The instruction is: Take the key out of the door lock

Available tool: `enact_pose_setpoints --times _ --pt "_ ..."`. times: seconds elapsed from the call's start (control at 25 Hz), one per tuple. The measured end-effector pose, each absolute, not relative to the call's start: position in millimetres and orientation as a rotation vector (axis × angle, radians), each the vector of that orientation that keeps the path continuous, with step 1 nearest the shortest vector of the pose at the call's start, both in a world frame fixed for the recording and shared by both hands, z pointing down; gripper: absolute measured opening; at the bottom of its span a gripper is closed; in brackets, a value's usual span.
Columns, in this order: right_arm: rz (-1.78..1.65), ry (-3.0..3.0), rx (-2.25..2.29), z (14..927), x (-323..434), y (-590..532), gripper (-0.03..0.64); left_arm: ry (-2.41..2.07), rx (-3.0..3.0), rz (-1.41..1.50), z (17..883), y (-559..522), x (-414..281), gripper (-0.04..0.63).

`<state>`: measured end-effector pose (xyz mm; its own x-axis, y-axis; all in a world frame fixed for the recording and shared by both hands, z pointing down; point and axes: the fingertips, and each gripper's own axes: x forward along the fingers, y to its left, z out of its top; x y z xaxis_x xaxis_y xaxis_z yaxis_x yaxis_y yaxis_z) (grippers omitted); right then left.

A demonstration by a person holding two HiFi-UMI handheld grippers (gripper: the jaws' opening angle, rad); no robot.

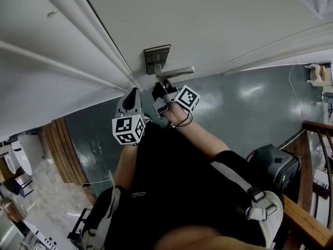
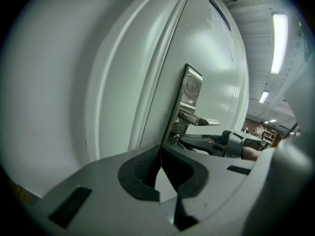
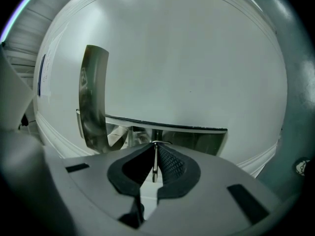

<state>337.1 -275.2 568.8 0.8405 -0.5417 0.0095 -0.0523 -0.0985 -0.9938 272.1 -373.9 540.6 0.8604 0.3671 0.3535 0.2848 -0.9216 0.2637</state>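
Even indoor light, ceiling strip light point(image 2: 279, 43) glowing, soft glare on floor point(image 1: 250, 95), fisheye-warped dark corners.

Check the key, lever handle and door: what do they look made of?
Key: probably bare metal, thin, seen edge-on with a dull grey glint. Lever handle: looks like metal, satin silver finish, soft reflections. Door: smooth white paint with a slight sheen; what lies beneath cannot be told.

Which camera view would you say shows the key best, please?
The right gripper view: the key is a thin metal blade pinched in the right gripper, below the lever handle. The left gripper view shows at most a small glint there; the head view hides it behind the right gripper.
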Motion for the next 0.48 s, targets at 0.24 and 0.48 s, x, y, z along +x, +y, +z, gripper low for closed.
enact_pose_setpoints --times 0.24,0.48 --pt "-0.451 0.465 -1.651 573.6 338.8 -272.4 0.029 0.492 2.820 0.608 546.8 -373.8 274.1 0.025" --pt "-0.448 0.471 -1.645 573.3 338.6 -272.7 0.029 0.495 2.816 0.604 547.7 -373.3 277.4 0.025"
